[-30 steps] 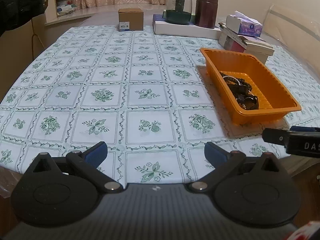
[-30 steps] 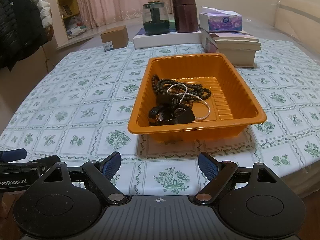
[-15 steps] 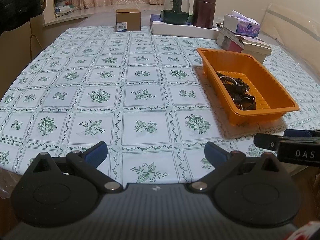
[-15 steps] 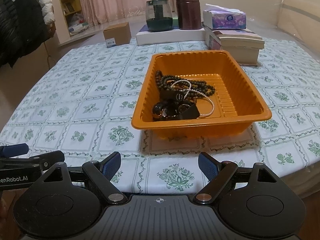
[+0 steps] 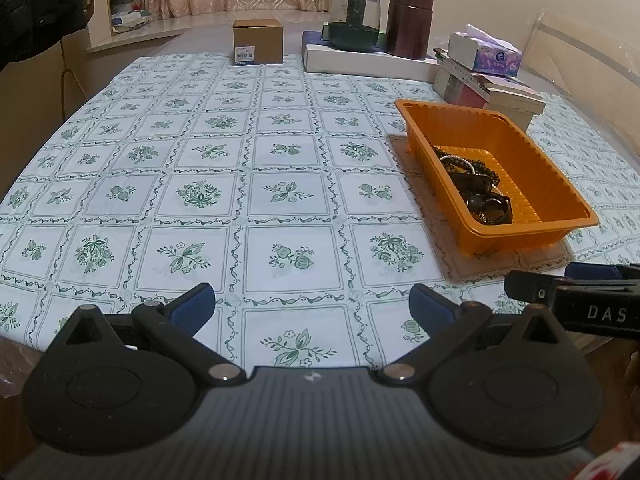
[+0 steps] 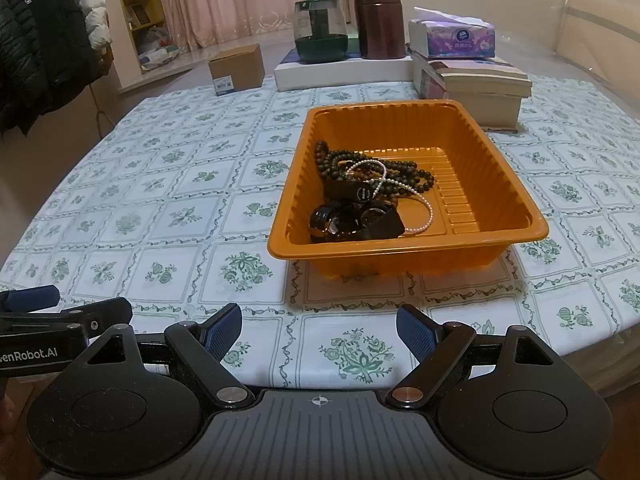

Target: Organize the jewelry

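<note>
My view takes in the worktop [image 6: 120,184], draped in a white cloth printed with green floral squares, with both grippers poised at its near edge. On it sits the orange plastic tray [image 6: 516,184], a ribbed rectangular tub whose long axis runs away from me toward the far clutter; from the right wrist camera it lies straight ahead, from the left wrist camera it sits off to the right [image 5: 560,176]. Behind it stand a stack of books [image 6: 480,80] topped by a tissue box [image 6: 456,36], a white flat box [image 6: 344,70] carrying a glass teapot [image 6: 320,30] and a dark brown canister [image 6: 378,20], and a small cardboard box [image 6: 236,68]. The jewelry is heaped in the tray's near-left part: a dark wooden bead strand [image 6: 400,172] looped crosswise, a white pearl string [image 6: 416,196] trailing across it toward the near wall, and black watches [image 6: 356,220] piled nearest me. My right gripper [image 6: 319,330] has its blue-padded jaws spread wide with nothing between them, just short of the tray. My left gripper [image 5: 312,304] is likewise spread wide and empty, over bare cloth well left of the tray.
</note>
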